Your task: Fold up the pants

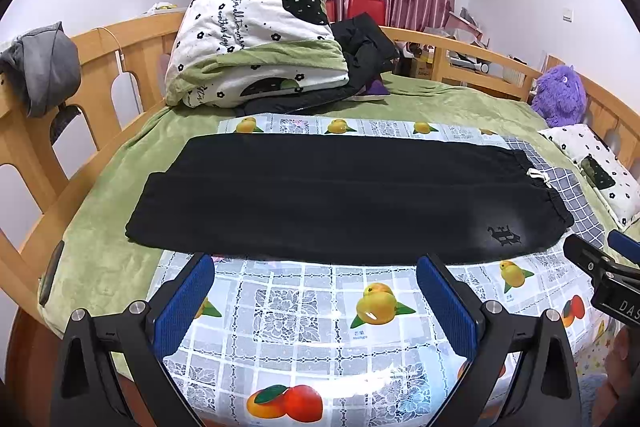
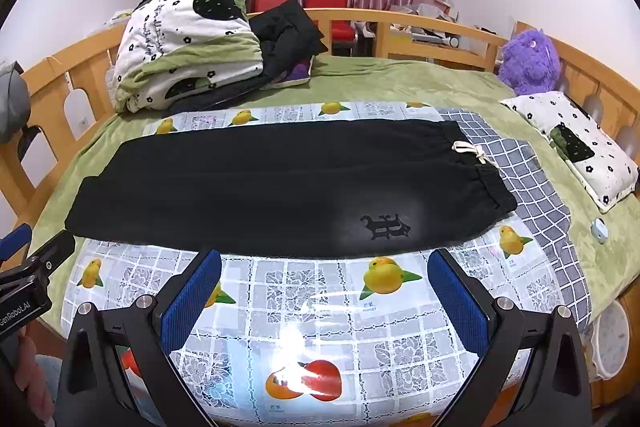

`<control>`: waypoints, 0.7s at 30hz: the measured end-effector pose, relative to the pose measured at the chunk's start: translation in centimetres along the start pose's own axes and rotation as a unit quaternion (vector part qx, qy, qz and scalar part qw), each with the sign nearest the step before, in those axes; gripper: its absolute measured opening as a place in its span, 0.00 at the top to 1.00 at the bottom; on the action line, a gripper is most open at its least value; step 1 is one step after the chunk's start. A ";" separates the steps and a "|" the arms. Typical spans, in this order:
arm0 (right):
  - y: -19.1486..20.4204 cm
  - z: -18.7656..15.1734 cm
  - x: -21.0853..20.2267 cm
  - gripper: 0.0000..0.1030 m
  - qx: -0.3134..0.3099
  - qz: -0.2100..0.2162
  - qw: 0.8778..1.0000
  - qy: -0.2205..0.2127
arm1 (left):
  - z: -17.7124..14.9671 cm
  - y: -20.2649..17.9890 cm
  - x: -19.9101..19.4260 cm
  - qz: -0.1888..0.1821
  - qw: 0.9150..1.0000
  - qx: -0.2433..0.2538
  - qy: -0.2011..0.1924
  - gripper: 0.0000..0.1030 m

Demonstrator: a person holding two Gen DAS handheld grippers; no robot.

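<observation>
Black pants (image 1: 336,195) flat across fruit-print plastic sheet (image 1: 304,311) on bed, waistband at 3 o'clock, cuffs at 9. Soft, limp, light; pinch waistband corner and cuff. Left gripper (image 1: 314,289) and right gripper (image 2: 324,287) fingers spread, empty, just short of near edge.

We see a bright, evenly lit room, sharp throughout. Glare whitens the glossy tablecloth (image 2: 292,343) at lower centre. Fisheye bending curves the edges, with black corners.
</observation>
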State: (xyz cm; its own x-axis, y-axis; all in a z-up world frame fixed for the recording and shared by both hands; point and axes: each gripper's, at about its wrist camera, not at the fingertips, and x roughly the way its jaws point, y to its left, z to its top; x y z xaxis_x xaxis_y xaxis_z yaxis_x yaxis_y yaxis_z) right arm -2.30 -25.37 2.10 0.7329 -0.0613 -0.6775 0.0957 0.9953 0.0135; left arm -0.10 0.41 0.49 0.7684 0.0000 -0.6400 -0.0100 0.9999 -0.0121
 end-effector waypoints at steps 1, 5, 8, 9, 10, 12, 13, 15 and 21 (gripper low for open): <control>0.0 0.0 0.0 0.02 0.001 0.001 1.000 0.000 | 0.1 0.1 0.0 0.000 1.000 -0.001 0.000 0.02; 0.1 0.0 -0.1 0.02 0.001 0.002 1.000 0.001 | -0.1 0.0 0.0 0.000 1.000 0.000 -0.001 0.02; 0.1 0.0 -0.1 0.02 0.002 0.002 1.000 0.001 | -0.1 0.0 0.0 0.001 1.000 0.001 -0.001 0.02; 0.1 0.0 -0.1 0.02 0.001 0.002 1.000 0.001 | -0.1 0.0 0.0 0.000 1.000 0.000 -0.001 0.02; 0.0 0.0 0.0 0.02 0.002 0.001 1.000 0.001 | -0.1 0.0 0.0 0.000 1.000 0.000 -0.002 0.02; 0.1 0.0 -0.1 0.02 0.002 0.003 1.000 0.001 | -0.1 0.0 0.0 -0.001 1.000 0.000 -0.001 0.02; 0.0 0.0 0.0 0.02 0.002 0.002 1.000 0.001 | -0.1 0.0 0.0 -0.001 1.000 0.000 -0.001 0.02; 0.1 0.0 0.0 0.02 0.003 0.002 1.000 0.002 | 0.0 0.0 0.0 0.000 1.000 0.000 -0.001 0.02; 0.1 -0.1 0.0 0.02 0.003 0.002 1.000 0.003 | -0.1 -0.1 0.0 0.000 1.000 0.000 -0.002 0.02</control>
State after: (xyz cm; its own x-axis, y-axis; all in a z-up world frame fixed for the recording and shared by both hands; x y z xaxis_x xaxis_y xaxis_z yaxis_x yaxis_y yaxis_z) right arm -2.32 -25.28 2.03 0.7295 -0.0561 -0.6816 0.0963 0.9951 0.0211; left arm -0.21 0.33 0.42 0.7707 -0.0003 -0.6372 -0.0094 0.9999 -0.0119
